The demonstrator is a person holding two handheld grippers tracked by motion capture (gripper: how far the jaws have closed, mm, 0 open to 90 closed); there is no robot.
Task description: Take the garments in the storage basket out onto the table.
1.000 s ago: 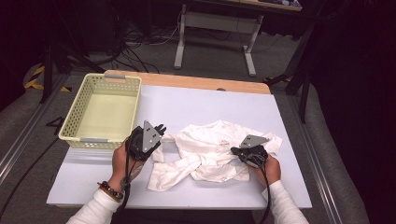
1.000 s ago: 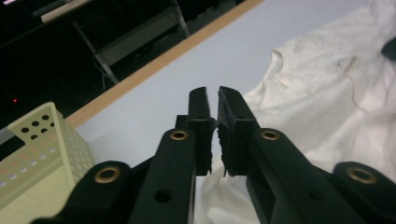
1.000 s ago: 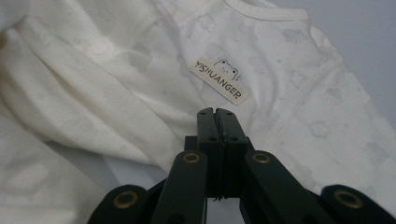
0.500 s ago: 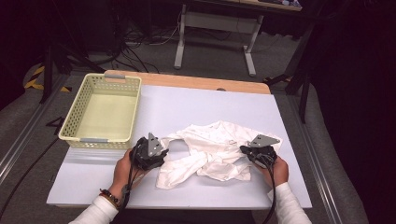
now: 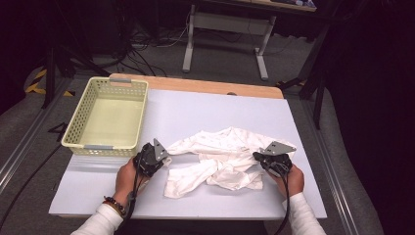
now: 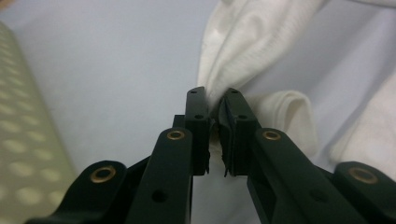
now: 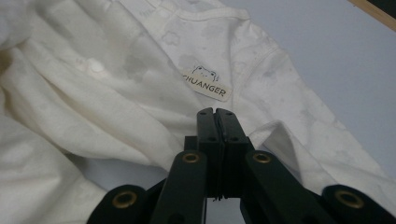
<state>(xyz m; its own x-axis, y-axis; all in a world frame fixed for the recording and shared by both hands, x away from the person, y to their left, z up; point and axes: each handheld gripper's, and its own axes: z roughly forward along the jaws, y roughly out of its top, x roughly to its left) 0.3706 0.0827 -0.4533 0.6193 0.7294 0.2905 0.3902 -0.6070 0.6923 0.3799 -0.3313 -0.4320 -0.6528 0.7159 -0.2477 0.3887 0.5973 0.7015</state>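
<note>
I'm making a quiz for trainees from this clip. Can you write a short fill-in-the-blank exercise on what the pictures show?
1. The left gripper is shut on a fold of the ____ garment.
2. The ____ basket sits left of the garment.
3. The right gripper has its jaws ____.
Missing words: white; yellow; shut

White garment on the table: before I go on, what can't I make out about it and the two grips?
- Right gripper in its own view: the shut jaws hide whether cloth is pinched between them.
- Left gripper in the high view: its body covers the pinch on the white garment.
- Garment's shape: bunched folds hide sleeves and hems.
- Basket in the left gripper view: blurred and cut off by the edge.
</note>
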